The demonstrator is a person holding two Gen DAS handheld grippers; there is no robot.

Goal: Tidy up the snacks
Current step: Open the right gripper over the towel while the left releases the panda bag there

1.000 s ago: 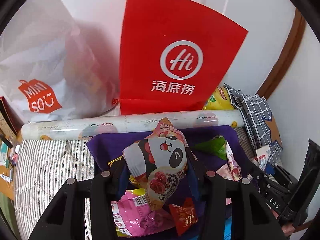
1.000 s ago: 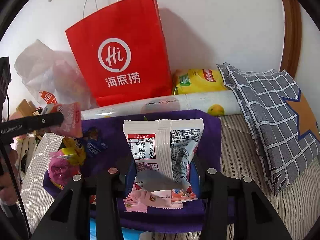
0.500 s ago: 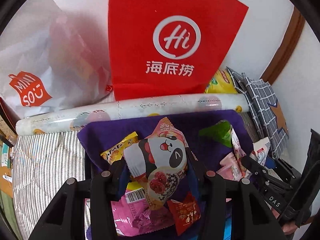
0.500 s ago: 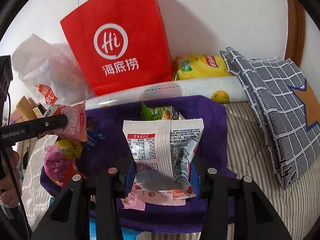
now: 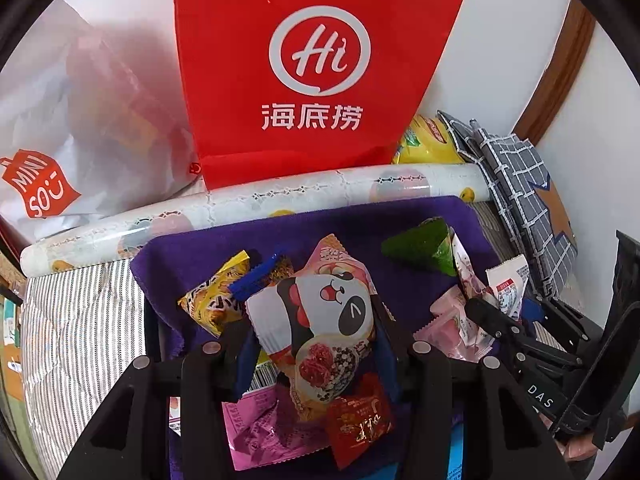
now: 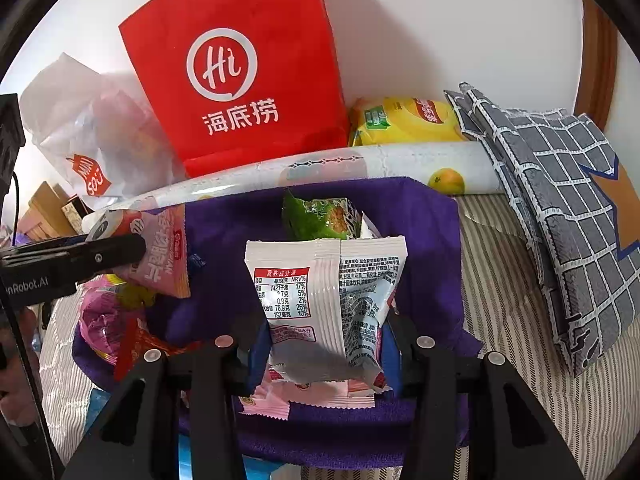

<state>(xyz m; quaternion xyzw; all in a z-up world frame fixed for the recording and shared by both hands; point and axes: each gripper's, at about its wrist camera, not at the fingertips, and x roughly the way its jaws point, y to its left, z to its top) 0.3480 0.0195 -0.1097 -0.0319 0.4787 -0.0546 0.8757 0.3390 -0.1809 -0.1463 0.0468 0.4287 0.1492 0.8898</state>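
A panda packet is clamped between the jaws of the left gripper, held by its lower half and lifted above a purple cloth. A white packet is pinched the same way in the right gripper, printed back toward the camera, over the same cloth. Both are judged light, puffed foil pouches: soft, crinkly, slick-faced, with contents probably crushable under a hard squeeze. The sealed, crimped edges are taken to be the stiffest and safest places for a hold; a grip across the air-filled belly, as seen now, may let a pouch slide or swivel. Loose snacks are scattered on the cloth: a green packet toward the far edge, a yellow packet and a magenta packet on the left side, a red sachet near the left gripper, pink sachets under the right gripper. Behind the cloth a paper roll lies crosswise, and a red bag stands against the wall; whether its mouth is open cannot be told.
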